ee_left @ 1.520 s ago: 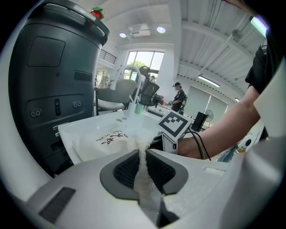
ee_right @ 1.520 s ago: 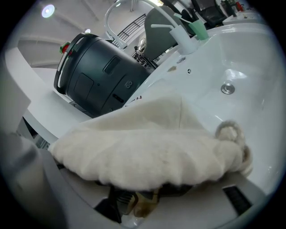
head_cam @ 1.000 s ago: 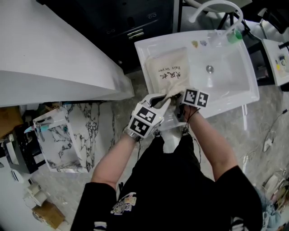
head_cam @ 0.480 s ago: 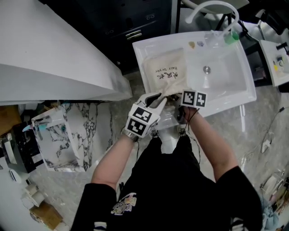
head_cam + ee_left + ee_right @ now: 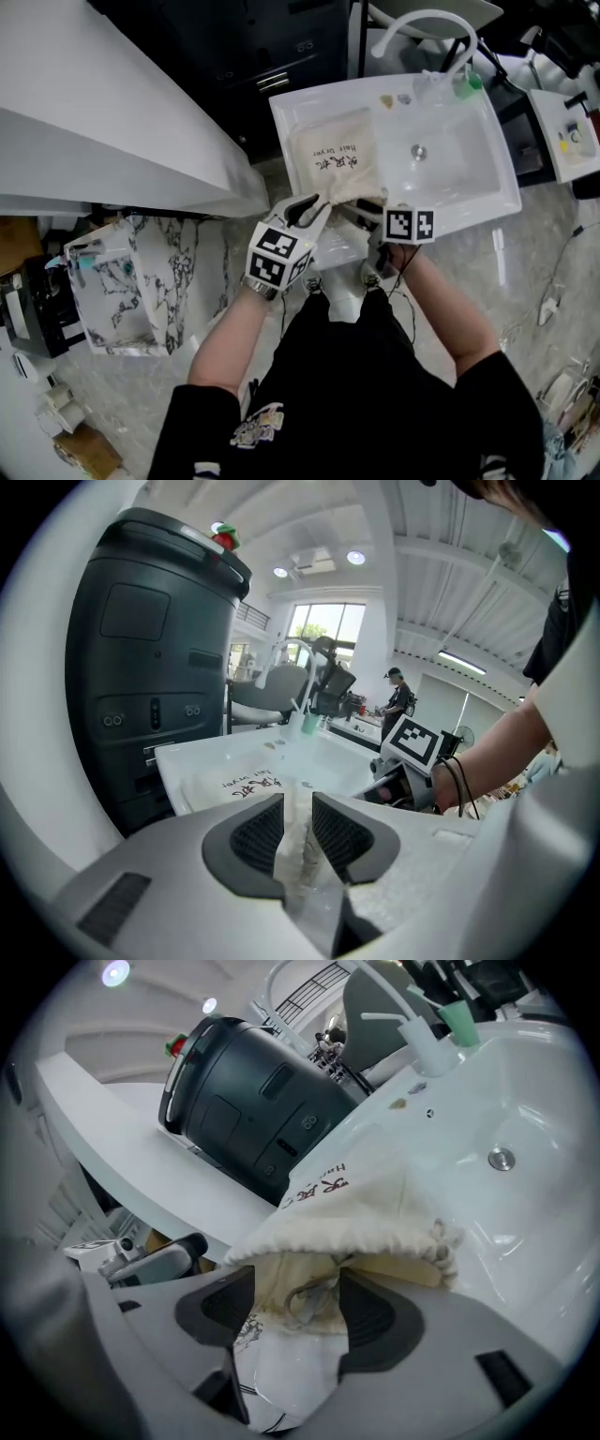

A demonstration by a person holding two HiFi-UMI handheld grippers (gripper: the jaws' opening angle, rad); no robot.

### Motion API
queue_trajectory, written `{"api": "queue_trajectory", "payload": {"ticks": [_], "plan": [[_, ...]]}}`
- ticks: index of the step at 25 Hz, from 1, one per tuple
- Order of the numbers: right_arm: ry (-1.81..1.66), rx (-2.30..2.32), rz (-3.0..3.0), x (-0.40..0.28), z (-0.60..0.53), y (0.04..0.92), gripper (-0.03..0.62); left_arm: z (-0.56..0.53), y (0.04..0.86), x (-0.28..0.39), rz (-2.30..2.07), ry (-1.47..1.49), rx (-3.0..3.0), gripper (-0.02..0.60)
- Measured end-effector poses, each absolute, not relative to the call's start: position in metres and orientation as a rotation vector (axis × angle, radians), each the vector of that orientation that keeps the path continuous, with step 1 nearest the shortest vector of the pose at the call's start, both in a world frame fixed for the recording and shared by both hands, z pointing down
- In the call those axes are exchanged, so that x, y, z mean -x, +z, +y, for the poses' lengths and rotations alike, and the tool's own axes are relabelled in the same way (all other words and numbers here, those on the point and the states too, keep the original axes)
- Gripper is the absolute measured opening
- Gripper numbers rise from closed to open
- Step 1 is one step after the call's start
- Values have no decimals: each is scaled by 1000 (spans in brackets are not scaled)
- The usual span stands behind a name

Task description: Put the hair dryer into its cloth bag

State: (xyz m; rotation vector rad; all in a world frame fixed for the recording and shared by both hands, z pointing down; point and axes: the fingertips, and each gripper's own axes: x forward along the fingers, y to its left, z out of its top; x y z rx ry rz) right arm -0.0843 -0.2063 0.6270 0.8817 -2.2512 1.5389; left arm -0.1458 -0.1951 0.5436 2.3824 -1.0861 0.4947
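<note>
The cream cloth bag (image 5: 333, 157) with dark printed characters lies flat on the left side of the white sink (image 5: 469, 202). Its gathered mouth points toward me. No hair dryer shows. My left gripper (image 5: 314, 202) is at the mouth's left corner. In the left gripper view a fold of the bag's cloth (image 5: 302, 841) fills the narrow gap of the left gripper (image 5: 298, 829), whose jaws are opening. My right gripper (image 5: 361, 212) is at the mouth's right side. In the right gripper view the right gripper (image 5: 295, 1307) stands wide and still opening, with the bag (image 5: 375, 1204) and its cord loop loose between the pads.
A curved white faucet (image 5: 422, 23) and a green cup (image 5: 469, 84) stand at the sink's back, with the drain (image 5: 419, 150) in the basin. A black cabinet (image 5: 281, 47) is behind, a white counter (image 5: 94, 112) to the left, and a marbled bin (image 5: 131, 281) on the floor.
Both grippers have drawn back a little toward me from the bag's mouth, the left one sliding left. The bag stays on the sink.
</note>
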Motion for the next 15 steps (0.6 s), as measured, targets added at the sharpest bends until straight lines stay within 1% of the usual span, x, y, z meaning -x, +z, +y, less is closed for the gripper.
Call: {"api": "queue_trajectory", "payload": {"ticks": [4, 6, 10, 15], "plan": [[1490, -828, -2338, 69, -196, 594, 276, -188, 531, 142, -1119, 481, -2384, 95], [1432, -813, -2410, 58, -194, 575, 239, -184, 524, 140, -1139, 463, -2384, 95], [1202, -785, -2584, 38, -193, 533, -4, -178, 506, 134, -1177, 426, -2394, 97], [887, -785, -2742, 21, -198, 480, -3, -172, 479, 124, -1255, 358, -2402, 97]]}}
